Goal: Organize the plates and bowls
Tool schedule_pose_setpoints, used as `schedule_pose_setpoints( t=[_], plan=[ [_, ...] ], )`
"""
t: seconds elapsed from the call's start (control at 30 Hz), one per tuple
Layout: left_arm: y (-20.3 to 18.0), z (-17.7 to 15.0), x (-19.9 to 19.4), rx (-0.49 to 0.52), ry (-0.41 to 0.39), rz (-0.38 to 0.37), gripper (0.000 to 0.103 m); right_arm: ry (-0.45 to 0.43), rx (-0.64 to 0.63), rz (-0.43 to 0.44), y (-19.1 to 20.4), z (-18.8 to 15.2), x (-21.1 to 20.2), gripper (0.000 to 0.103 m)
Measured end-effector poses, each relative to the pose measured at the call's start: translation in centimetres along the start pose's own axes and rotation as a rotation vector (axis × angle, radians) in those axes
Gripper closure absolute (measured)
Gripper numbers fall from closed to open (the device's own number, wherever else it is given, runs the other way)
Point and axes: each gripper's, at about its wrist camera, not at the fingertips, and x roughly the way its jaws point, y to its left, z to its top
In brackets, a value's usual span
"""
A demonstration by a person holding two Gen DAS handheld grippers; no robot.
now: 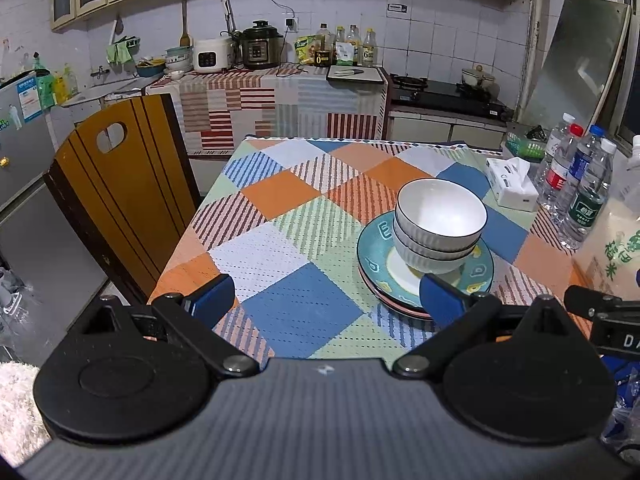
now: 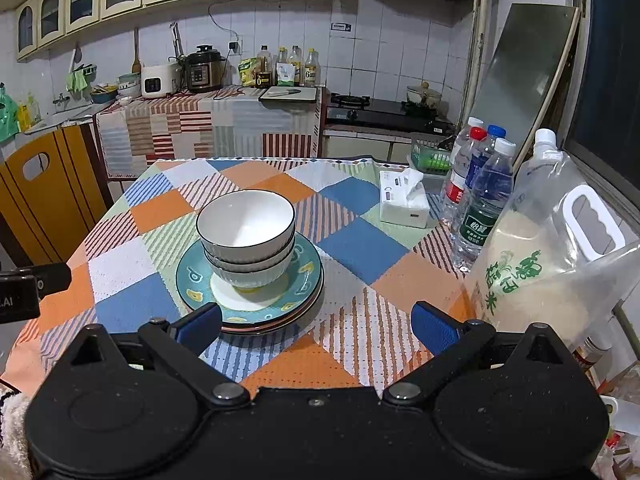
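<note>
Bowls [image 2: 246, 236]: stacked (three are seen) on the plates [image 2: 280, 312], mid-table [image 2: 352, 248].
Left claw [image 1: 326, 300]: spread wide, nothing held.
Right claw [image 2: 316, 326]: spread wide, nothing held.

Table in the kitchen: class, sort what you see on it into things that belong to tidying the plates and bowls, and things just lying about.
Belongs to the job:
bowls, nested on the plates
plates, stacked
left tool, open
right tool, open

Just lying about:
tissue box
water bottles
rice jug
chair
</note>
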Motion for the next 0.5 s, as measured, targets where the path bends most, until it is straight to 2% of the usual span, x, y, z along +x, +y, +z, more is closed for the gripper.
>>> schedule_pose_setpoints(
  t=[0.5],
  plan=[
    [-0.19, -0.12, 0.15, 0.005, 0.018, -0.008, 0.003, 0.012, 0.002, 0.005, -0.11, -0.12, 0.19, 0.001]
  ],
)
